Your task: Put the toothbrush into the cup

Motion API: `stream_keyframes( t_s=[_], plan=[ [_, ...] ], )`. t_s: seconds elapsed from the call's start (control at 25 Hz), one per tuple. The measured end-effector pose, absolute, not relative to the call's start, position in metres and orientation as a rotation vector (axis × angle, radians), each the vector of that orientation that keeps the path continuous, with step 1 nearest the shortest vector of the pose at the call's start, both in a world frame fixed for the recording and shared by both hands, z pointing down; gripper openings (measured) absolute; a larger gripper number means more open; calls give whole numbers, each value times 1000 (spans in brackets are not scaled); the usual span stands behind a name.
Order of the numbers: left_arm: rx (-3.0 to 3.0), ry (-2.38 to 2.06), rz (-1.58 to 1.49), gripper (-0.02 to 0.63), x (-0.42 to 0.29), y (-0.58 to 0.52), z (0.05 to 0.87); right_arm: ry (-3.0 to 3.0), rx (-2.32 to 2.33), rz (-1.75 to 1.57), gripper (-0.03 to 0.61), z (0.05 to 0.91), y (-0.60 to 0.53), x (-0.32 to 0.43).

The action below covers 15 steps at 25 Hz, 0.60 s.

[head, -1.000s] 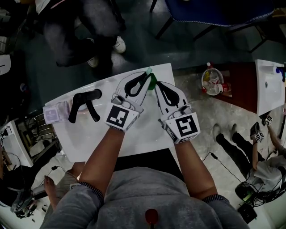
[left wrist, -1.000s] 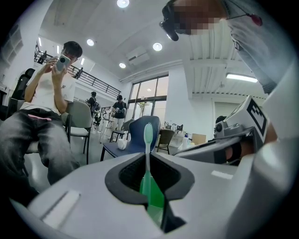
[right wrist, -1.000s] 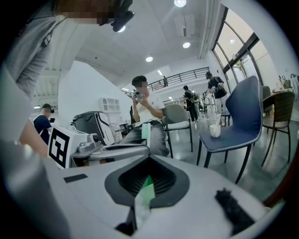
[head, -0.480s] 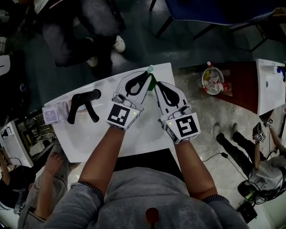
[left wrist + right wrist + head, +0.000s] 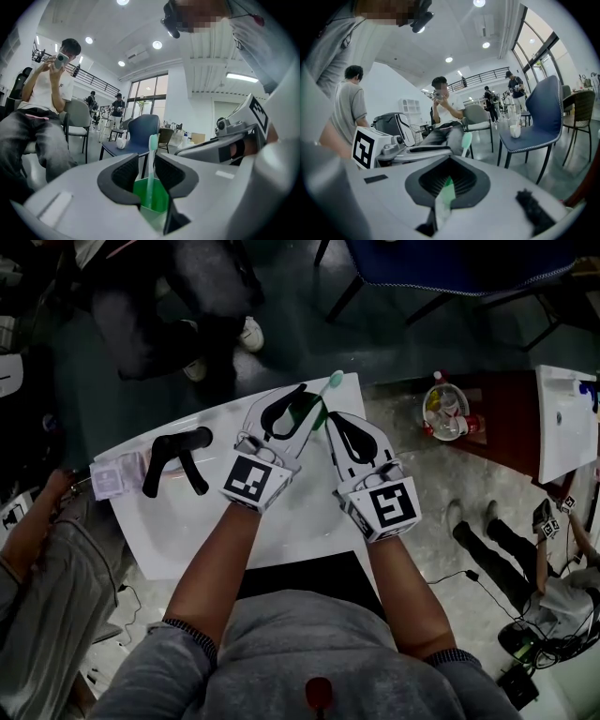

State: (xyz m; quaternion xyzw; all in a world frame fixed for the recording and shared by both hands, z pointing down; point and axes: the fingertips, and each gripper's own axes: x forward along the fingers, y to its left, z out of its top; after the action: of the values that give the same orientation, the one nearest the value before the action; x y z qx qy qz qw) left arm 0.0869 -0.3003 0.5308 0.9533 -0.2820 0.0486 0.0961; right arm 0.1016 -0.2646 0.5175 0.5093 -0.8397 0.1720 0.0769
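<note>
**Toothbrush released upright in the cup, cup held steady**

The pale mint-green plastic toothbrush [image 5: 151, 161] stands nearly upright inside the green plastic cup [image 5: 160, 199], its wider end up. The cup is at the far edge of the white tabletop [image 5: 187, 521].

The left hand-held gripper [image 5: 304, 409] has its jaws on either side of the cup. They have just been opening. The toothbrush rises in the gap between them, and neither pad presses on it, so it seems to have been let go to rest in the cup.

The right hand-held gripper [image 5: 447, 182] is closed on a thin green strip. This is probably the cup's wall, pinched so the light cup cannot tip or slide while the toothbrush settles.

Both hand-held grippers hide the cup's base, so I cannot tell whether it sits flat on the tabletop or is held slightly above it. The toothbrush's lower end is out of sight inside the cup. The head view is dim, and the cup shows there only as a dark green patch between the jaws. A black forked object [image 5: 175, 460] lies to the left; what it is stays unclear.
</note>
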Motion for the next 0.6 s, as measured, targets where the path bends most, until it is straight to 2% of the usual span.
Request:
stream_keyframes(
  t_s=[0.32,0.6],
  plan=[
    [2844,-859,96,97,70,-283,493,-2542,1519,485,9,492,-258,99],
    [2808,-826,72,39,55,-246,450,-2647,1434,384,9,446,-234,90]
  ],
)
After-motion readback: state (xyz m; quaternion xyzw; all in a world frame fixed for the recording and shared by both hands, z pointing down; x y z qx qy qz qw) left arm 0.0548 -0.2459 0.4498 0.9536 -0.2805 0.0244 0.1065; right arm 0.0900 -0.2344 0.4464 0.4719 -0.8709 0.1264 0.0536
